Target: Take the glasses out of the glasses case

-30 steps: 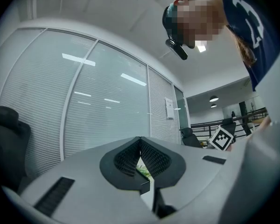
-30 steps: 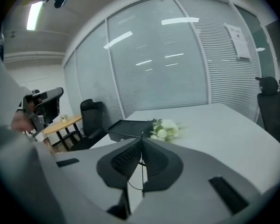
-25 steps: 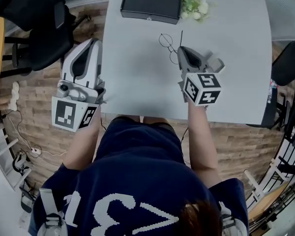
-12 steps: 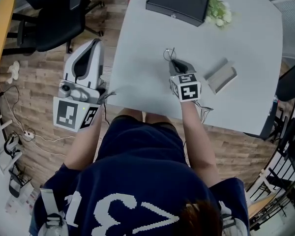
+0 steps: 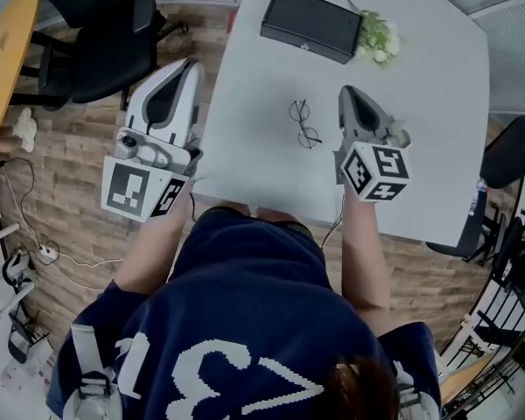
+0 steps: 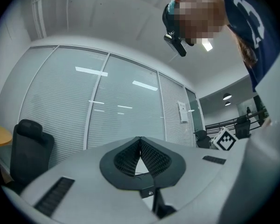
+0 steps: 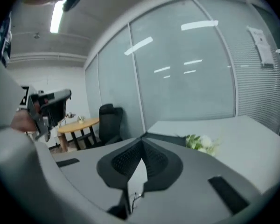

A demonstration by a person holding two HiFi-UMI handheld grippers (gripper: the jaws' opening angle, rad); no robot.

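Note:
Thin wire-framed glasses [image 5: 303, 123] lie on the white table [image 5: 420, 86], out of the case. The black glasses case [image 5: 311, 24] rests shut at the table's far edge. My right gripper [image 5: 349, 92] hovers just right of the glasses, apart from them, with its jaws shut and nothing between them. In the right gripper view the fingertips [image 7: 143, 142] meet, and the case [image 7: 170, 139] shows as a dark strip behind them. My left gripper [image 5: 191, 63] hangs beyond the table's left edge over the wooden floor, shut and empty.
A small bunch of white flowers [image 5: 376, 35] lies beside the case's right end. A black office chair [image 5: 96, 33] stands left of the table, and a round wooden table [image 5: 4, 59] further left. Another dark chair [image 5: 512, 147] sits at the right edge.
Half a second ago my right gripper was low on the glasses; it has since lifted and shifted to their right, leaving them on the table. The left gripper drifted slightly forward.

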